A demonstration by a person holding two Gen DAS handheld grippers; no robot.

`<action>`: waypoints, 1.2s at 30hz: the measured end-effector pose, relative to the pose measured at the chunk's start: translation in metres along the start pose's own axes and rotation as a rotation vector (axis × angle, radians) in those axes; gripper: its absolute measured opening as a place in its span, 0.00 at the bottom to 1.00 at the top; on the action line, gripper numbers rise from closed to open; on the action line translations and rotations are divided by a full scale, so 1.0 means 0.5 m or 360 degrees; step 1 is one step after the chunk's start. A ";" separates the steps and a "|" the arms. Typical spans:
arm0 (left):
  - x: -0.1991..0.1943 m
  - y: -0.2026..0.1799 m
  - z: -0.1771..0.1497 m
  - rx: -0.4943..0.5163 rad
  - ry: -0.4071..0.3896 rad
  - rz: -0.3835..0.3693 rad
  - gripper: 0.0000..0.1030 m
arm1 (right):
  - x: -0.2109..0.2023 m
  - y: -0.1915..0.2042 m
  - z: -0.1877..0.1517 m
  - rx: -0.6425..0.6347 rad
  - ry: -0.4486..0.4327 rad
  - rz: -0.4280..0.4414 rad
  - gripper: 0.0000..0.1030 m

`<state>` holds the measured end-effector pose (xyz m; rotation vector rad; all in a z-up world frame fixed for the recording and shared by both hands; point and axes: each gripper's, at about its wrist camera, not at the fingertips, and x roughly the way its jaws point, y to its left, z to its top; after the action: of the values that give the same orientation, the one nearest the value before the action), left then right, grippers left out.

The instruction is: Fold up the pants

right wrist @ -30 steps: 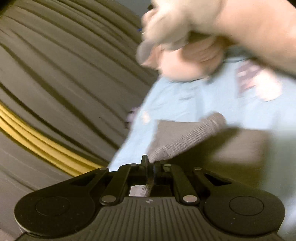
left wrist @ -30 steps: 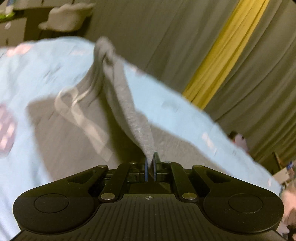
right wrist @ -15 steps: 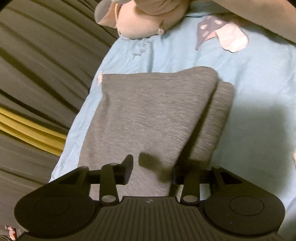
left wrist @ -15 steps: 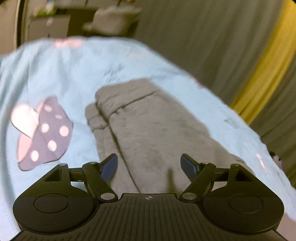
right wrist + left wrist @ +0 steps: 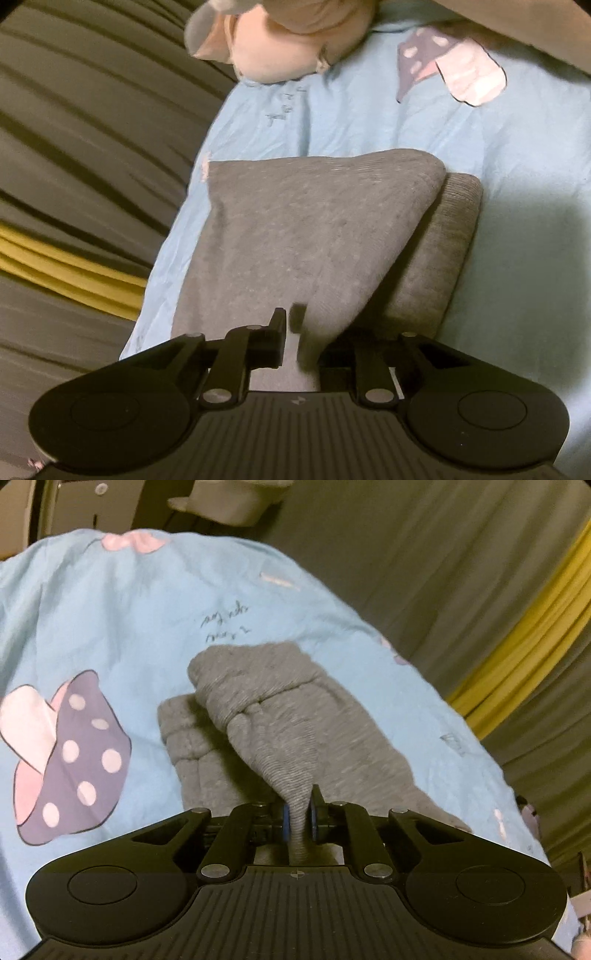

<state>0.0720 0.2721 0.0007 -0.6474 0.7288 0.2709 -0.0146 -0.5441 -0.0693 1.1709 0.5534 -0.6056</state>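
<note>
The grey knit pants (image 5: 280, 716) lie folded on a light blue bedsheet (image 5: 140, 627). My left gripper (image 5: 298, 818) is shut on a pinch of the top layer at the near edge and pulls it up into a ridge. In the right wrist view the pants (image 5: 303, 229) show as a folded stack with a lower layer sticking out on the right. My right gripper (image 5: 301, 339) is shut on the near edge of the top layer, which lifts off the lower one. The right finger is hidden by cloth.
The bedsheet (image 5: 517, 206) has a polka-dot bow print (image 5: 70, 760). Grey curtains (image 5: 424, 572) with a yellow stripe (image 5: 517, 664) hang beside the bed. A pink plush toy (image 5: 288, 40) lies at the far end. A white bin (image 5: 236, 498) stands beyond the bed.
One second ago both grippers held pants cloth. Half a second ago both were open over the flat folded pants. Now both have shut on the near edge of the top layer and lift it.
</note>
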 end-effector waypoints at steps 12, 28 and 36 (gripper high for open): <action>0.015 0.035 -0.035 0.0040 0.0053 0.0247 0.27 | -0.041 -0.011 0.011 -0.0256 -0.0029 -0.0332 0.12; -0.036 -0.264 -0.150 0.0745 -0.0214 0.0141 0.72 | -0.054 0.096 -0.076 -0.0800 -0.0165 -0.0326 0.39; 0.147 -0.402 -0.246 0.1084 0.0061 0.0064 0.58 | 0.018 0.086 -0.067 -0.0813 -0.0163 -0.0410 0.58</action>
<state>0.1490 0.0395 -0.0286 0.0094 0.8115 0.0353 0.0187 -0.5017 -0.0563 0.5881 0.7261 -0.6880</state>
